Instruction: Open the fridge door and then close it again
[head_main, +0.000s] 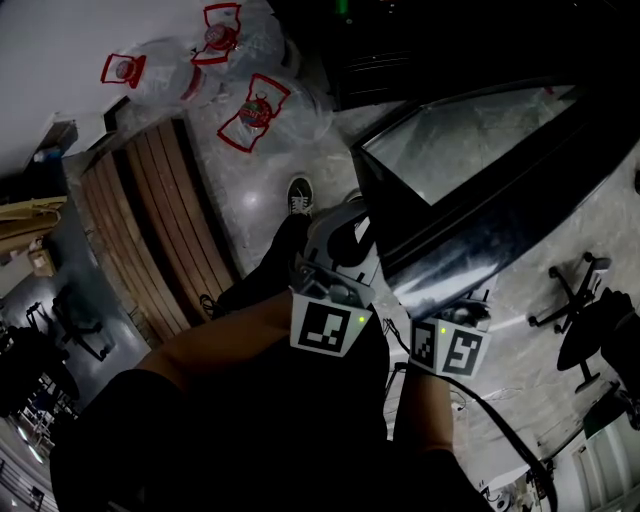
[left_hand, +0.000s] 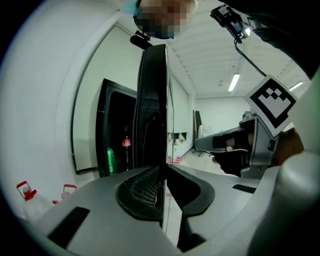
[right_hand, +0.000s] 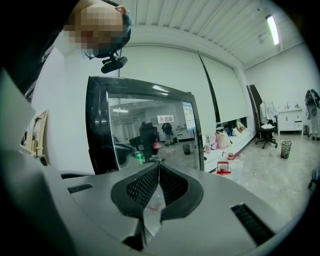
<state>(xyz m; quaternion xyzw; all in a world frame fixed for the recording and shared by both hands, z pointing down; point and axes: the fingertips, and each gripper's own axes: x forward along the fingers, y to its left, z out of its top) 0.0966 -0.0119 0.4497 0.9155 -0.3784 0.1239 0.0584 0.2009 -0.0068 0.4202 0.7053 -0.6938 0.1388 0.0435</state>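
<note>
The fridge door (head_main: 480, 150) is a glass pane in a black frame and stands swung open. In the left gripper view I see the door (left_hand: 155, 100) edge-on, running down between my jaws. My left gripper (left_hand: 163, 171) is shut on that edge, one pad on each side. Behind it the dark fridge cabinet (left_hand: 115, 125) holds a green can (left_hand: 110, 160). In the head view my left gripper (head_main: 350, 222) sits at the door's near corner. My right gripper (right_hand: 159, 167) is shut with nothing in it and faces the door's glass (right_hand: 150, 130). Its marker cube (head_main: 450, 348) shows just below the door.
Several clear water jugs with red handles (head_main: 255, 110) lie on the floor beside a wooden slatted bench (head_main: 160, 220). My shoe (head_main: 300, 195) stands near the door. An office chair (head_main: 585, 300) is at the right. A bin (right_hand: 286, 148) stands further off.
</note>
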